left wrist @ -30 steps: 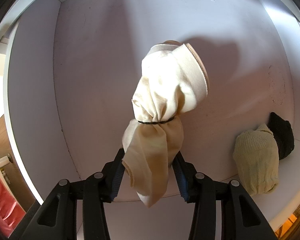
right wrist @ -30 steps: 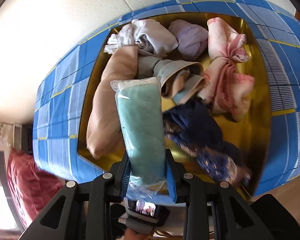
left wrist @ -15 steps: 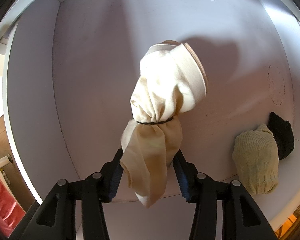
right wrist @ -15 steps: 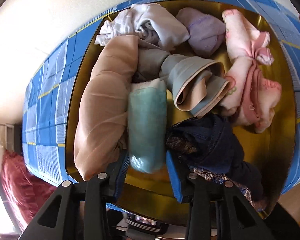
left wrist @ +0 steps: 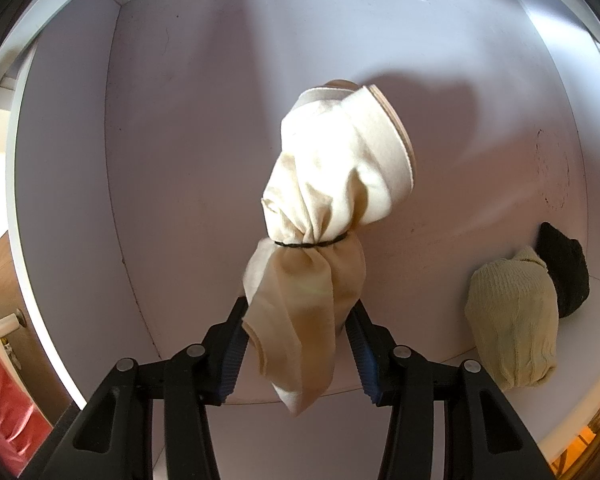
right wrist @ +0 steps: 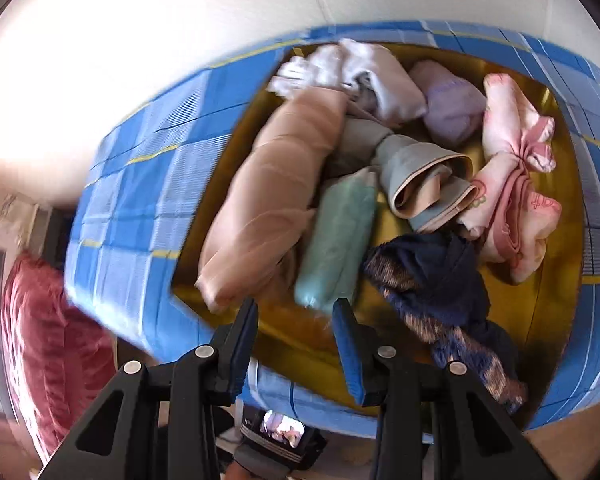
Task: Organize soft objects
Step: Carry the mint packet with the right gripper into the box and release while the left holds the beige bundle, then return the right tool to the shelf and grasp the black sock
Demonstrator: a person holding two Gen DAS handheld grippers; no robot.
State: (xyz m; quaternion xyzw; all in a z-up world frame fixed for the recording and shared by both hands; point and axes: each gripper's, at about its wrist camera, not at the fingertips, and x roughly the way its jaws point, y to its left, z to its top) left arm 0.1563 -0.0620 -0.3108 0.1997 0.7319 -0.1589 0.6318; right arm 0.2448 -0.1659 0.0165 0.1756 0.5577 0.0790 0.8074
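In the left wrist view my left gripper [left wrist: 299, 308] points down into a white drawer [left wrist: 204, 128]. It is shut on the lower end of a cream stocking bundle [left wrist: 332, 168] tied round the middle with a black band. In the right wrist view my right gripper [right wrist: 296, 306] is open with nothing between its fingers. It hangs just back from a teal packet [right wrist: 340, 236], which lies in the gold-lined blue plaid box [right wrist: 140, 184] between a beige stocking roll [right wrist: 268, 208] and a navy cloth [right wrist: 432, 280].
A pale green knit bundle [left wrist: 512, 320] and a black one [left wrist: 564, 268] sit in the drawer's right corner. The box also holds pink [right wrist: 512, 208], lavender [right wrist: 452, 104], white [right wrist: 364, 68] and grey-beige [right wrist: 420, 176] cloths. A red cloth [right wrist: 48, 340] lies at lower left.
My right gripper let go of the teal packet, which now lies in the box, then drew back and rolled a little. The left gripper and its cream bundle have stayed still.
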